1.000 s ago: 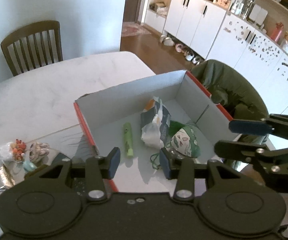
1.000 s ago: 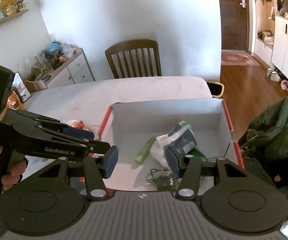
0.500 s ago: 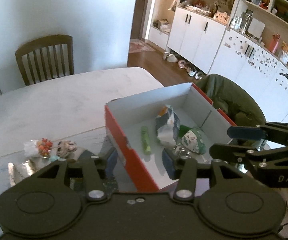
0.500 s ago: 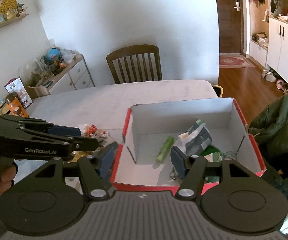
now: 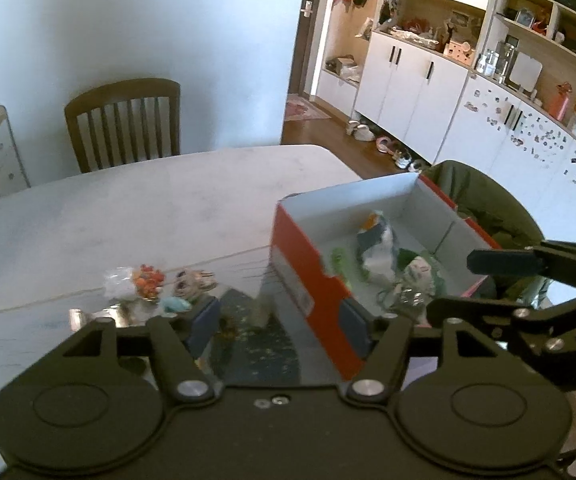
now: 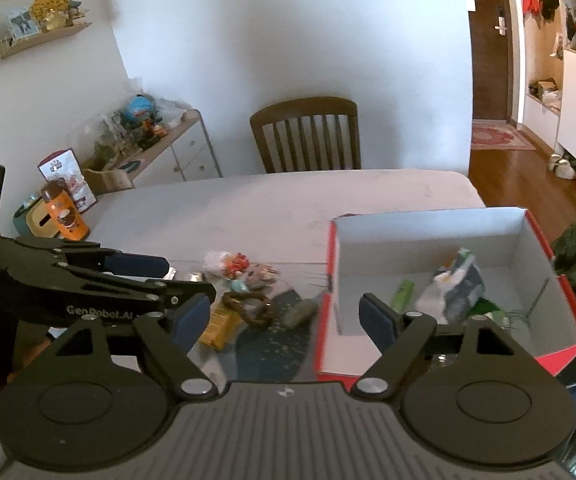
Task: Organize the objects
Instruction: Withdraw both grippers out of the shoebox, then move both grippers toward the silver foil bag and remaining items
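A red cardboard box [image 5: 307, 280] [image 6: 427, 236] with a white inside stands on the table. Inside lie a green tube [image 5: 337, 260] [image 6: 403, 294], a crumpled snack bag [image 5: 375, 244] [image 6: 457, 284] and a green-and-white packet [image 5: 417, 272]. Left of the box is a loose heap: a clear packet with orange bits [image 5: 140, 280] [image 6: 228, 262], a brown ring [image 6: 248, 306], a yellow packet [image 6: 218, 326] and a grey-green lump [image 6: 301, 310]. My left gripper [image 5: 279, 328] [image 6: 176, 278] hangs open above the heap. My right gripper [image 6: 284, 318] [image 5: 453, 284] is open above the box's left wall. Both hold nothing.
A dark speckled mat [image 6: 276, 340] lies under the heap. An orange bottle [image 6: 64, 216] stands at the table's left edge and a wooden chair [image 6: 307, 136] at the far side. A green jacket [image 5: 487, 204] hangs over a seat right of the box.
Both grippers have pulled back and swung left from over the box. The box now sits to the right in both views and the loose heap has come into sight.
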Demonstrator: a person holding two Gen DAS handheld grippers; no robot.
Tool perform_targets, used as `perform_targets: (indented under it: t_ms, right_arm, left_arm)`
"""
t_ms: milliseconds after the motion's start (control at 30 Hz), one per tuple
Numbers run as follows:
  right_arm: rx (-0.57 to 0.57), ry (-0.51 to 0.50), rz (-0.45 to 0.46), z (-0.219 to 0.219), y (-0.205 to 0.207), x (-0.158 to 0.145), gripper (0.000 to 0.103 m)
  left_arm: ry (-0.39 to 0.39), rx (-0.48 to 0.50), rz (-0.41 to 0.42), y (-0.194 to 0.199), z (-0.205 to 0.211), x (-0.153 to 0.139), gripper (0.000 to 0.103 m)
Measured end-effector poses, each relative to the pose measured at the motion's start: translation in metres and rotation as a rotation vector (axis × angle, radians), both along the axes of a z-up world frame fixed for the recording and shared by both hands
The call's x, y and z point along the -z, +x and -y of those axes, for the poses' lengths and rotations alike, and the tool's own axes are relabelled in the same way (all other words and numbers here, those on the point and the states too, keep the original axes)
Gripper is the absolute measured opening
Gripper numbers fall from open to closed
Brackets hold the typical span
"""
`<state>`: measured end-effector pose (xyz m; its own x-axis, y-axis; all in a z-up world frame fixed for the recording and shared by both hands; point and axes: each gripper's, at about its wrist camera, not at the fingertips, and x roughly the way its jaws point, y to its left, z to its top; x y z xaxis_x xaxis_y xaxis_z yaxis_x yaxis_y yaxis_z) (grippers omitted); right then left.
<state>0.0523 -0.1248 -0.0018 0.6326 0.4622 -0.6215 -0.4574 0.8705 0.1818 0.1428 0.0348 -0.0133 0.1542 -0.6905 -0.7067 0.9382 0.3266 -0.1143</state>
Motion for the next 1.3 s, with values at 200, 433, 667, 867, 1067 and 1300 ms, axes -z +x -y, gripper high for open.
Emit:
perform_targets:
  t_ms: [200, 433, 667, 867, 1067, 1300]
  right_arm:
    - [0.005, -0.008, -0.021, -0.027, -0.001, 0.008, 0.085]
    - [-0.012, -0.042, -0.060, -0.058, -0.001, 0.022, 0.085]
    - [-0.031, -0.075, -0.091, -0.085, 0.000, 0.035, 0.085]
    - [-0.044, -0.093, -0.114, -0.105, 0.007, 0.050, 0.085]
    - [-0.048, -0.125, -0.099, -0.123, 0.023, 0.065, 0.085]
    - [-0.071, -0.170, -0.123, -0.143, 0.052, 0.091, 0.085]
  left_arm:
    - [-0.022, -0.031, -0.017, 0.023, -0.023, 0.006, 0.094]
    - [-0.037, -0.086, -0.023, 0.055, -0.045, 0.015, 0.102]
    - [-0.042, -0.118, -0.009, 0.082, -0.057, 0.029, 0.102]
    - [-0.020, -0.175, 0.001, 0.110, -0.055, 0.048, 0.102]
    - [0.019, -0.220, -0.021, 0.137, -0.046, 0.072, 0.102]
    - [0.076, -0.241, -0.004, 0.153, -0.026, 0.101, 0.102]
